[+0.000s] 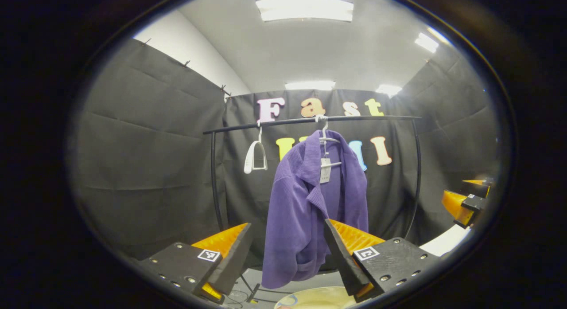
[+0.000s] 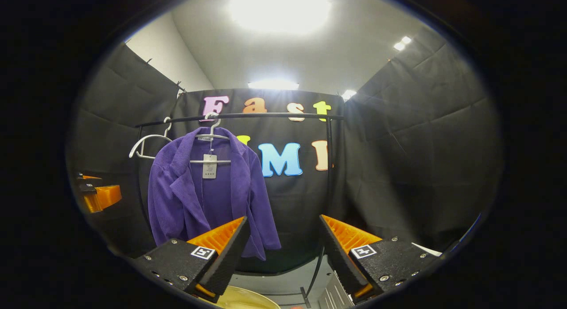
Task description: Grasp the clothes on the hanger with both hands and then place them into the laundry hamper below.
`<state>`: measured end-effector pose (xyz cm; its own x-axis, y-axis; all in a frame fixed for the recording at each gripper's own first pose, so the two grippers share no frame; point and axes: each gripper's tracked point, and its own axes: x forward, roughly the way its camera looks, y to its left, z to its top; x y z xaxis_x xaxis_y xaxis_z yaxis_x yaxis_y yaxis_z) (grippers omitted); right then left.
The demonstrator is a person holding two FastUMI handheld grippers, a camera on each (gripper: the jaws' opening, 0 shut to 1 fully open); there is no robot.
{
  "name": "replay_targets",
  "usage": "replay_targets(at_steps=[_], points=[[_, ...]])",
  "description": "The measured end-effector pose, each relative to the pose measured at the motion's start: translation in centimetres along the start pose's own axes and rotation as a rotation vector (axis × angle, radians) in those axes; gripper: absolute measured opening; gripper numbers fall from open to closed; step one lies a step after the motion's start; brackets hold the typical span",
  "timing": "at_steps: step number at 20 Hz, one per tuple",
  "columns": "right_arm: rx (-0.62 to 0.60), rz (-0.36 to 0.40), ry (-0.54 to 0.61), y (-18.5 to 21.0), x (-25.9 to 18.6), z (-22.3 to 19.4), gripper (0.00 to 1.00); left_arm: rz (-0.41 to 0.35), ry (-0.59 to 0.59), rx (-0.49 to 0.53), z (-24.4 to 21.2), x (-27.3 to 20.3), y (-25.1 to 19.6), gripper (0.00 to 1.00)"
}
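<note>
The left gripper (image 1: 288, 251), fingers spread and empty, sits nearer the purple ribbed jacket (image 1: 310, 202) hanging lengthwise from a white hanger (image 1: 325, 136) on the black rail (image 1: 310, 120), straight ahead, while the right gripper (image 2: 281, 251), likewise released, has it up-left.

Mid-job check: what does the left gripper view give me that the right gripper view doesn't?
Left gripper view: purple corduroy jacket hangs between the fingers of the open left gripper; right gripper at right edge. Right gripper view: jacket sits left of the open right gripper; left gripper at left edge. Shared: jacket on white hanger, black rail, spare white hanger, cream rim below.
</note>
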<state>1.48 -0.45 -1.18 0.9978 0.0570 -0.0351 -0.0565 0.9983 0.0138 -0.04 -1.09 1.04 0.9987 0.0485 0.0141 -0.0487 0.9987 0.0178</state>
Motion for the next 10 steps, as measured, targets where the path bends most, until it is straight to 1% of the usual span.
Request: replay_targets(at_steps=[4, 6, 10], points=[[0.004, 0.005, -0.004, -0.1, 1.2, 0.6, 0.95, 0.004, 0.006, -0.007, 0.1, 0.8, -0.5, 0.93], [0.015, 0.015, -0.018, 0.1, 2.3, 1.4, 0.95, 0.013, -0.003, -0.004, 0.6, 1.4, -0.6, 0.93], [0.037, 0.05, -0.01, 0.9, 5.0, 2.2, 0.95, 0.041, -0.005, -0.005, 1.4, 3.3, -0.9, 0.93]])
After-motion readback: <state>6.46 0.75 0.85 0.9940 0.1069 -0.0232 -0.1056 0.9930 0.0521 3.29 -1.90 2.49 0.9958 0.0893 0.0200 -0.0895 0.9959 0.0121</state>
